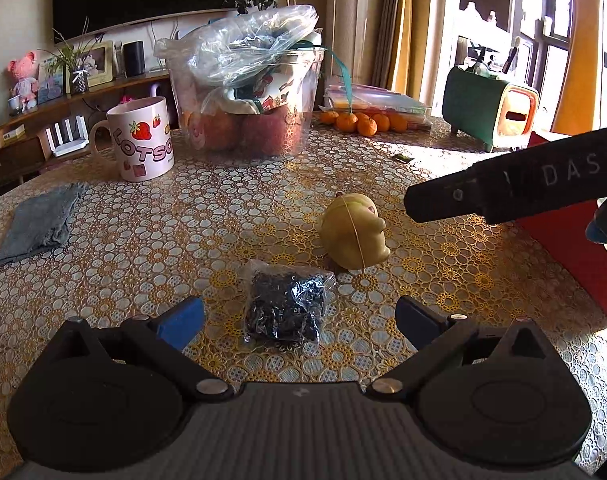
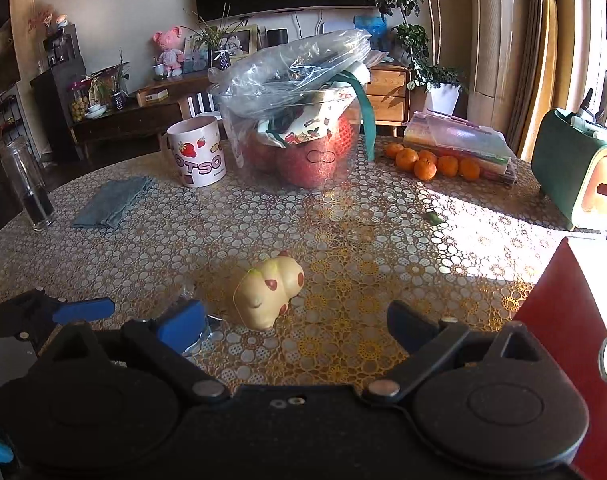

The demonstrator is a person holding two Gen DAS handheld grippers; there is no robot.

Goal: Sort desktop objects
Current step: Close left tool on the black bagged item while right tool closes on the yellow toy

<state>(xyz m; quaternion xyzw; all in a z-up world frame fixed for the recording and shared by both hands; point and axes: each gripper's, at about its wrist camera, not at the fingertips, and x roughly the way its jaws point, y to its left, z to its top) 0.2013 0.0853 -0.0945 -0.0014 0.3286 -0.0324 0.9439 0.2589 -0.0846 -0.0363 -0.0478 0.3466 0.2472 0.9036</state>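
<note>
A small clear plastic packet (image 1: 286,307) stuffed with dark, glinting bits lies flat on the lace-patterned table (image 1: 151,240), crinkled and catching the light. It sits between the blue pads of the left gripper (image 1: 299,318), whose jaws stand wide apart and touch nothing. Just beyond the packet, to its right, a pale yellow squishy animal toy (image 1: 353,232) rests on its side, with small red spots and a thin seam line across its body. In the right wrist view that toy (image 2: 269,292) lies ahead of the right gripper (image 2: 297,326), a little left of centre, whose jaws are likewise spread and empty. A red box (image 2: 563,320) stands at the table's right edge. Farther back are a pink strawberry mug (image 1: 141,144), a clear bowl (image 1: 247,112) of fruit and bags, a folded grey cloth (image 1: 39,224) and a row of tangerines (image 1: 363,122).
</note>
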